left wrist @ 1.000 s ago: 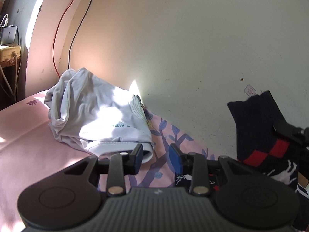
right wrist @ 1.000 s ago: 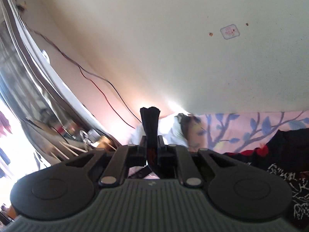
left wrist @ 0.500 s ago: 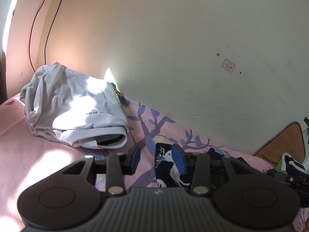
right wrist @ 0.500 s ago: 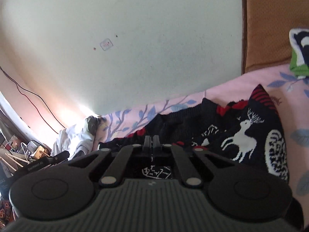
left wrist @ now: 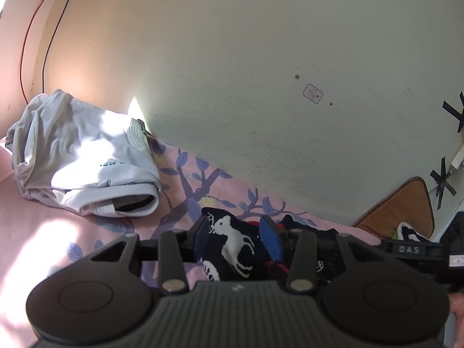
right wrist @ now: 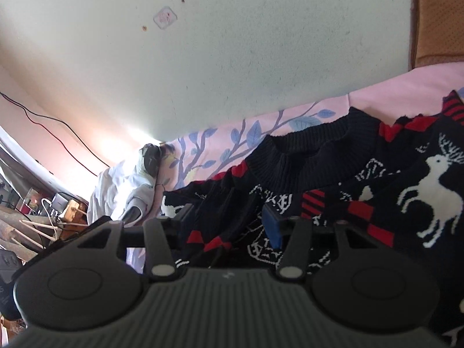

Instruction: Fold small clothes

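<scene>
Pale plaster wall (left wrist: 261, 58) behind a bed under a pink leaf-print sheet (left wrist: 185, 179). Black reindeer sweater (right wrist: 406, 191) spread along the sheet's wall edge, neck hole up. Crumpled white T-shirt (left wrist: 84, 156) near the far left edge. Left gripper (left wrist: 236, 239) parted, jaws just widening, sweater corner between, unpinched. Right gripper (right wrist: 229, 223) just sprung apart over sweater folds, gripping nothing.

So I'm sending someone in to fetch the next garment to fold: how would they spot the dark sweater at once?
Start at the pink bedsheet with blue branches, running along the pale wall. The dark sweater lies rumpled on it, nearer the brown cushion. Unlike the plain white shirt heaped further along, it is black knit with white reindeer and red checks.
</scene>
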The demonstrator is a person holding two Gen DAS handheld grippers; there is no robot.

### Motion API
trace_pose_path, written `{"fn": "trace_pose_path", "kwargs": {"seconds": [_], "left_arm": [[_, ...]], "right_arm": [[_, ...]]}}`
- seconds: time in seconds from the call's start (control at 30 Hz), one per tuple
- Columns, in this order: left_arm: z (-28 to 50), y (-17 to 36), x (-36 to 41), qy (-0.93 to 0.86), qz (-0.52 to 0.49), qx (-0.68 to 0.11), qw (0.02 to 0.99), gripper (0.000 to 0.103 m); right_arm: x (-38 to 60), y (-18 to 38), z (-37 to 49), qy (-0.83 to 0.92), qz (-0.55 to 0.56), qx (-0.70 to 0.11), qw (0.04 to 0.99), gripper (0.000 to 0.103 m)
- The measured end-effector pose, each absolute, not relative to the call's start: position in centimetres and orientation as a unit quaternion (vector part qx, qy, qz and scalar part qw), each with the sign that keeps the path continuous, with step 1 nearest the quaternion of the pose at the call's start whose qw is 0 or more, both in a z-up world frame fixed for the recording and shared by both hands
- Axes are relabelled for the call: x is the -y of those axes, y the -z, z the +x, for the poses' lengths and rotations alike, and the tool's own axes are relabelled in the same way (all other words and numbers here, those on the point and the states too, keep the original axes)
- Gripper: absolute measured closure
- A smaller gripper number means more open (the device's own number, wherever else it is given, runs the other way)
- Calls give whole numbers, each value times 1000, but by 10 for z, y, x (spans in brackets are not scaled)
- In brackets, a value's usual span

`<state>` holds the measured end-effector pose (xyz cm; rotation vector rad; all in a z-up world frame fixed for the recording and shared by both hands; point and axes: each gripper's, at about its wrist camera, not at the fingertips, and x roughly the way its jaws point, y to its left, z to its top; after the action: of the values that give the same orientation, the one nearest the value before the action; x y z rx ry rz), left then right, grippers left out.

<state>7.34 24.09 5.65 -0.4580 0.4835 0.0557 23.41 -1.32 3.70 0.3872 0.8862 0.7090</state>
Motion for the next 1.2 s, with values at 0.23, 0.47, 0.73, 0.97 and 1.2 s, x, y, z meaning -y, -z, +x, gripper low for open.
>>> {"fn": "trace_pose_path", "kwargs": {"seconds": [0.23, 0.47, 0.73, 0.97, 1.2], "left_arm": [[74, -56, -239, -22, -215, -241, 946, 64], [72, -57, -239, -15, -223, -240, 945, 64], [75, -54, -233, -13, -207, -251, 946, 64], [77, -53, -239, -14, -221, -256, 941, 64], [77, -53, -236, -16, -213, -257, 942, 62]], "right_arm": [[-32, -29, 223, -366, 138, -421, 818, 95], [16, -87, 169, -380, 168, -261, 871, 95], [63, -55, 181, -222, 131, -321, 911, 69], [52, -60, 125, -286, 59, -241, 926, 55], [-14, -34, 118, -333, -108, -255, 901, 44]]}}
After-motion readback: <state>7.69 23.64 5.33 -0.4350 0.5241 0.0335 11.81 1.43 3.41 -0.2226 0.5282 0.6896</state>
